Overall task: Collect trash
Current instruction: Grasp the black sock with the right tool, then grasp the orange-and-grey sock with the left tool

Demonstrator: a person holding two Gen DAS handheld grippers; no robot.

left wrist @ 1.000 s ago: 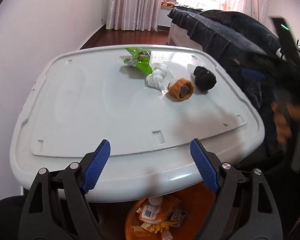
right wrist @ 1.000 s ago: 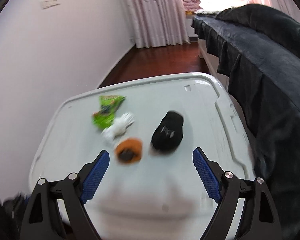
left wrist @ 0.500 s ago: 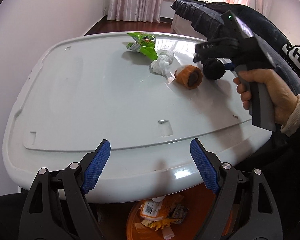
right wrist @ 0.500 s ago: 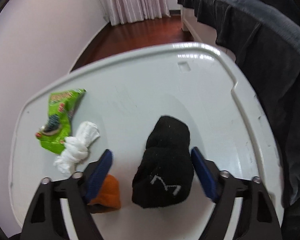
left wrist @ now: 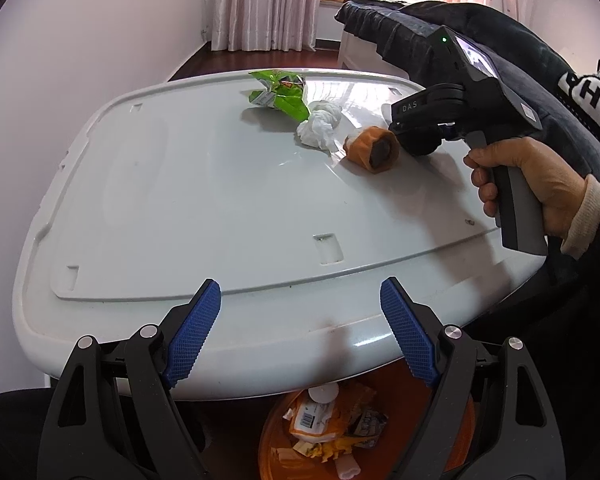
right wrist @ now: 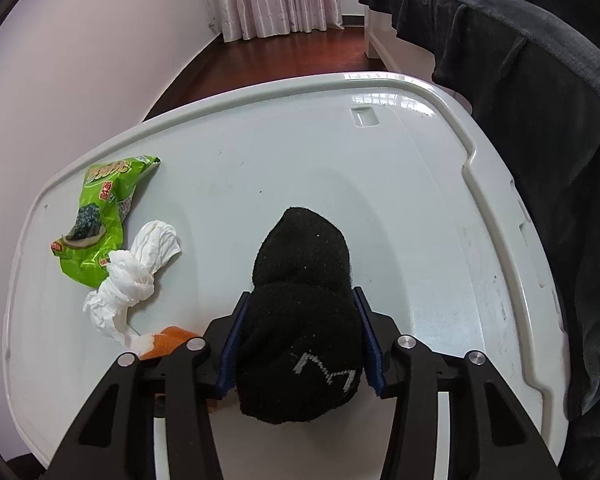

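Down at the far right of the surface (right wrist: 420, 184), the right tool (right wrist: 300, 336) has just been closing its jaws, and its blue pads now press on both sides of the rolled black sock (right wrist: 300, 288), which lies on the white plastic top with its toe end pointing away from the camera. Just to the left of that tool sits an orange sock roll (left wrist: 374, 150), partly hidden behind the left finger in the right wrist view. Beside it, further left, lies a knotted white tissue (right wrist: 134, 276), touching a crumpled green snack wrapper (right wrist: 100, 220). A hand (left wrist: 540, 188) grips the right tool's grey handle, seen from the left wrist view. The left tool (left wrist: 300, 332) hangs over the near edge of the surface with its jaws wide apart and nothing between them. Below that edge stands an orange bin (left wrist: 466, 420) with wrappers and scraps in it.
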